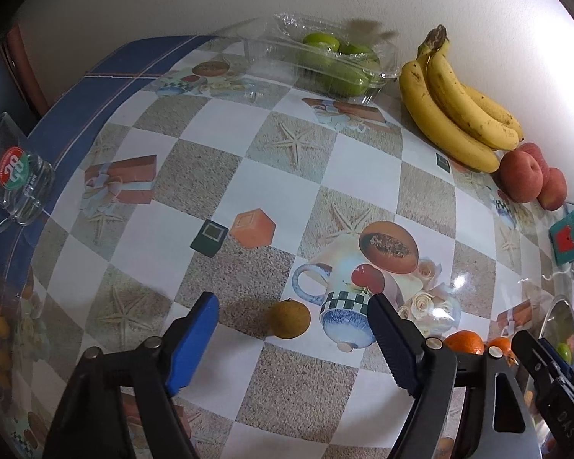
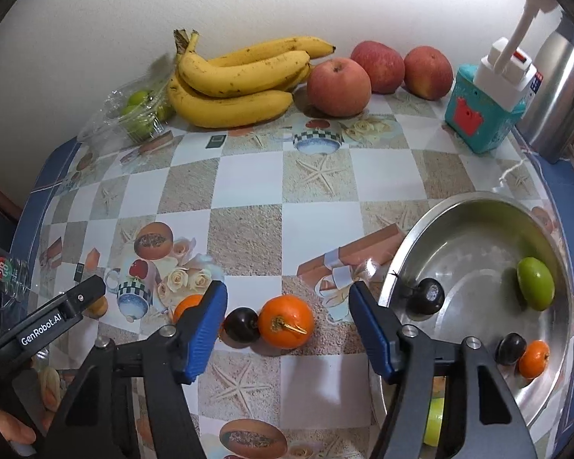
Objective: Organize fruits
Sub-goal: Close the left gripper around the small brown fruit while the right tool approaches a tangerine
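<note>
On the checked tablecloth (image 2: 248,187), an orange (image 2: 286,321) and a dark plum (image 2: 242,324) are seen touching, both lying between the spread fingers of the right gripper (image 2: 287,319) — neither is pressed by a pad. At four o'clock, a steel bowl (image 2: 459,210) is filled with a green fruit (image 2: 535,283), two dark plums and a small orange. Bananas (image 2: 233,88) and apples (image 2: 338,86) are lined up at twelve o'clock. A small brownish fruit (image 1: 289,318) is framed, untouched, by the open left gripper (image 1: 292,329).
</note>
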Demonstrator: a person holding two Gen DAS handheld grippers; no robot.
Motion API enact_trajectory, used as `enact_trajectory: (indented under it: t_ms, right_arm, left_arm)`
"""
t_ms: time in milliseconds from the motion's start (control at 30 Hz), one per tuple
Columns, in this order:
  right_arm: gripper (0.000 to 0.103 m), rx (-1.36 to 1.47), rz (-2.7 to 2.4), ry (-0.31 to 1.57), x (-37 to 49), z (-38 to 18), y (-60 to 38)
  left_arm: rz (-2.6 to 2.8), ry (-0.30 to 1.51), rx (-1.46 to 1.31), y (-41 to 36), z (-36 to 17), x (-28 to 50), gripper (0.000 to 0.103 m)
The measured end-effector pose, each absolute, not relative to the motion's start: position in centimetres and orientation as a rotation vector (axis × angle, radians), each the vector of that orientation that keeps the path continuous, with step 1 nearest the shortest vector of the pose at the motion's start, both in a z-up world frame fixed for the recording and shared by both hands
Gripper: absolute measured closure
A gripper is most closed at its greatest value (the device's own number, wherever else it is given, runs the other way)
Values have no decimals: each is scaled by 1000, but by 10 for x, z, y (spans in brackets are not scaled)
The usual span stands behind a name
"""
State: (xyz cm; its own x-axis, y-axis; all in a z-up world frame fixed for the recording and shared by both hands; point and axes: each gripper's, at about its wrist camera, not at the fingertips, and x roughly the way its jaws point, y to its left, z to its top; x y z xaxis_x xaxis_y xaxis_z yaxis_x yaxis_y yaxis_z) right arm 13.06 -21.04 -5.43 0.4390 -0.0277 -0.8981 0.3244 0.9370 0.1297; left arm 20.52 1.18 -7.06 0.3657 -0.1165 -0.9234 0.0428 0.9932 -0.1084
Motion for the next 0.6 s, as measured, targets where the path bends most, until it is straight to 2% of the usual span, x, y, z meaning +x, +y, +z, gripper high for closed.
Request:
enact_trajectory:
  t_ms: [67,233,300,433,600]
  right_arm:
    - [45,304,-230,1114,130,-59,-211]
    - [52,333,-237,1140,129,-70,-216]
    - [54,337,-236,1148,129,-73,-216]
    - [56,350,-226,1151,129,-74,-216]
    - [60,366,-214,1149,129,-74,-216]
  left_arm:
    - [-103,1198,-63,10,-74,206,31]
    - [-98,1212,-53,8,-82,208,37]
    - [-95,1214,-44,8,-83,208,45]
    - [-99,1222,-38,8,-87,209,55]
    - [-99,1222,-33,6,-88,208,74]
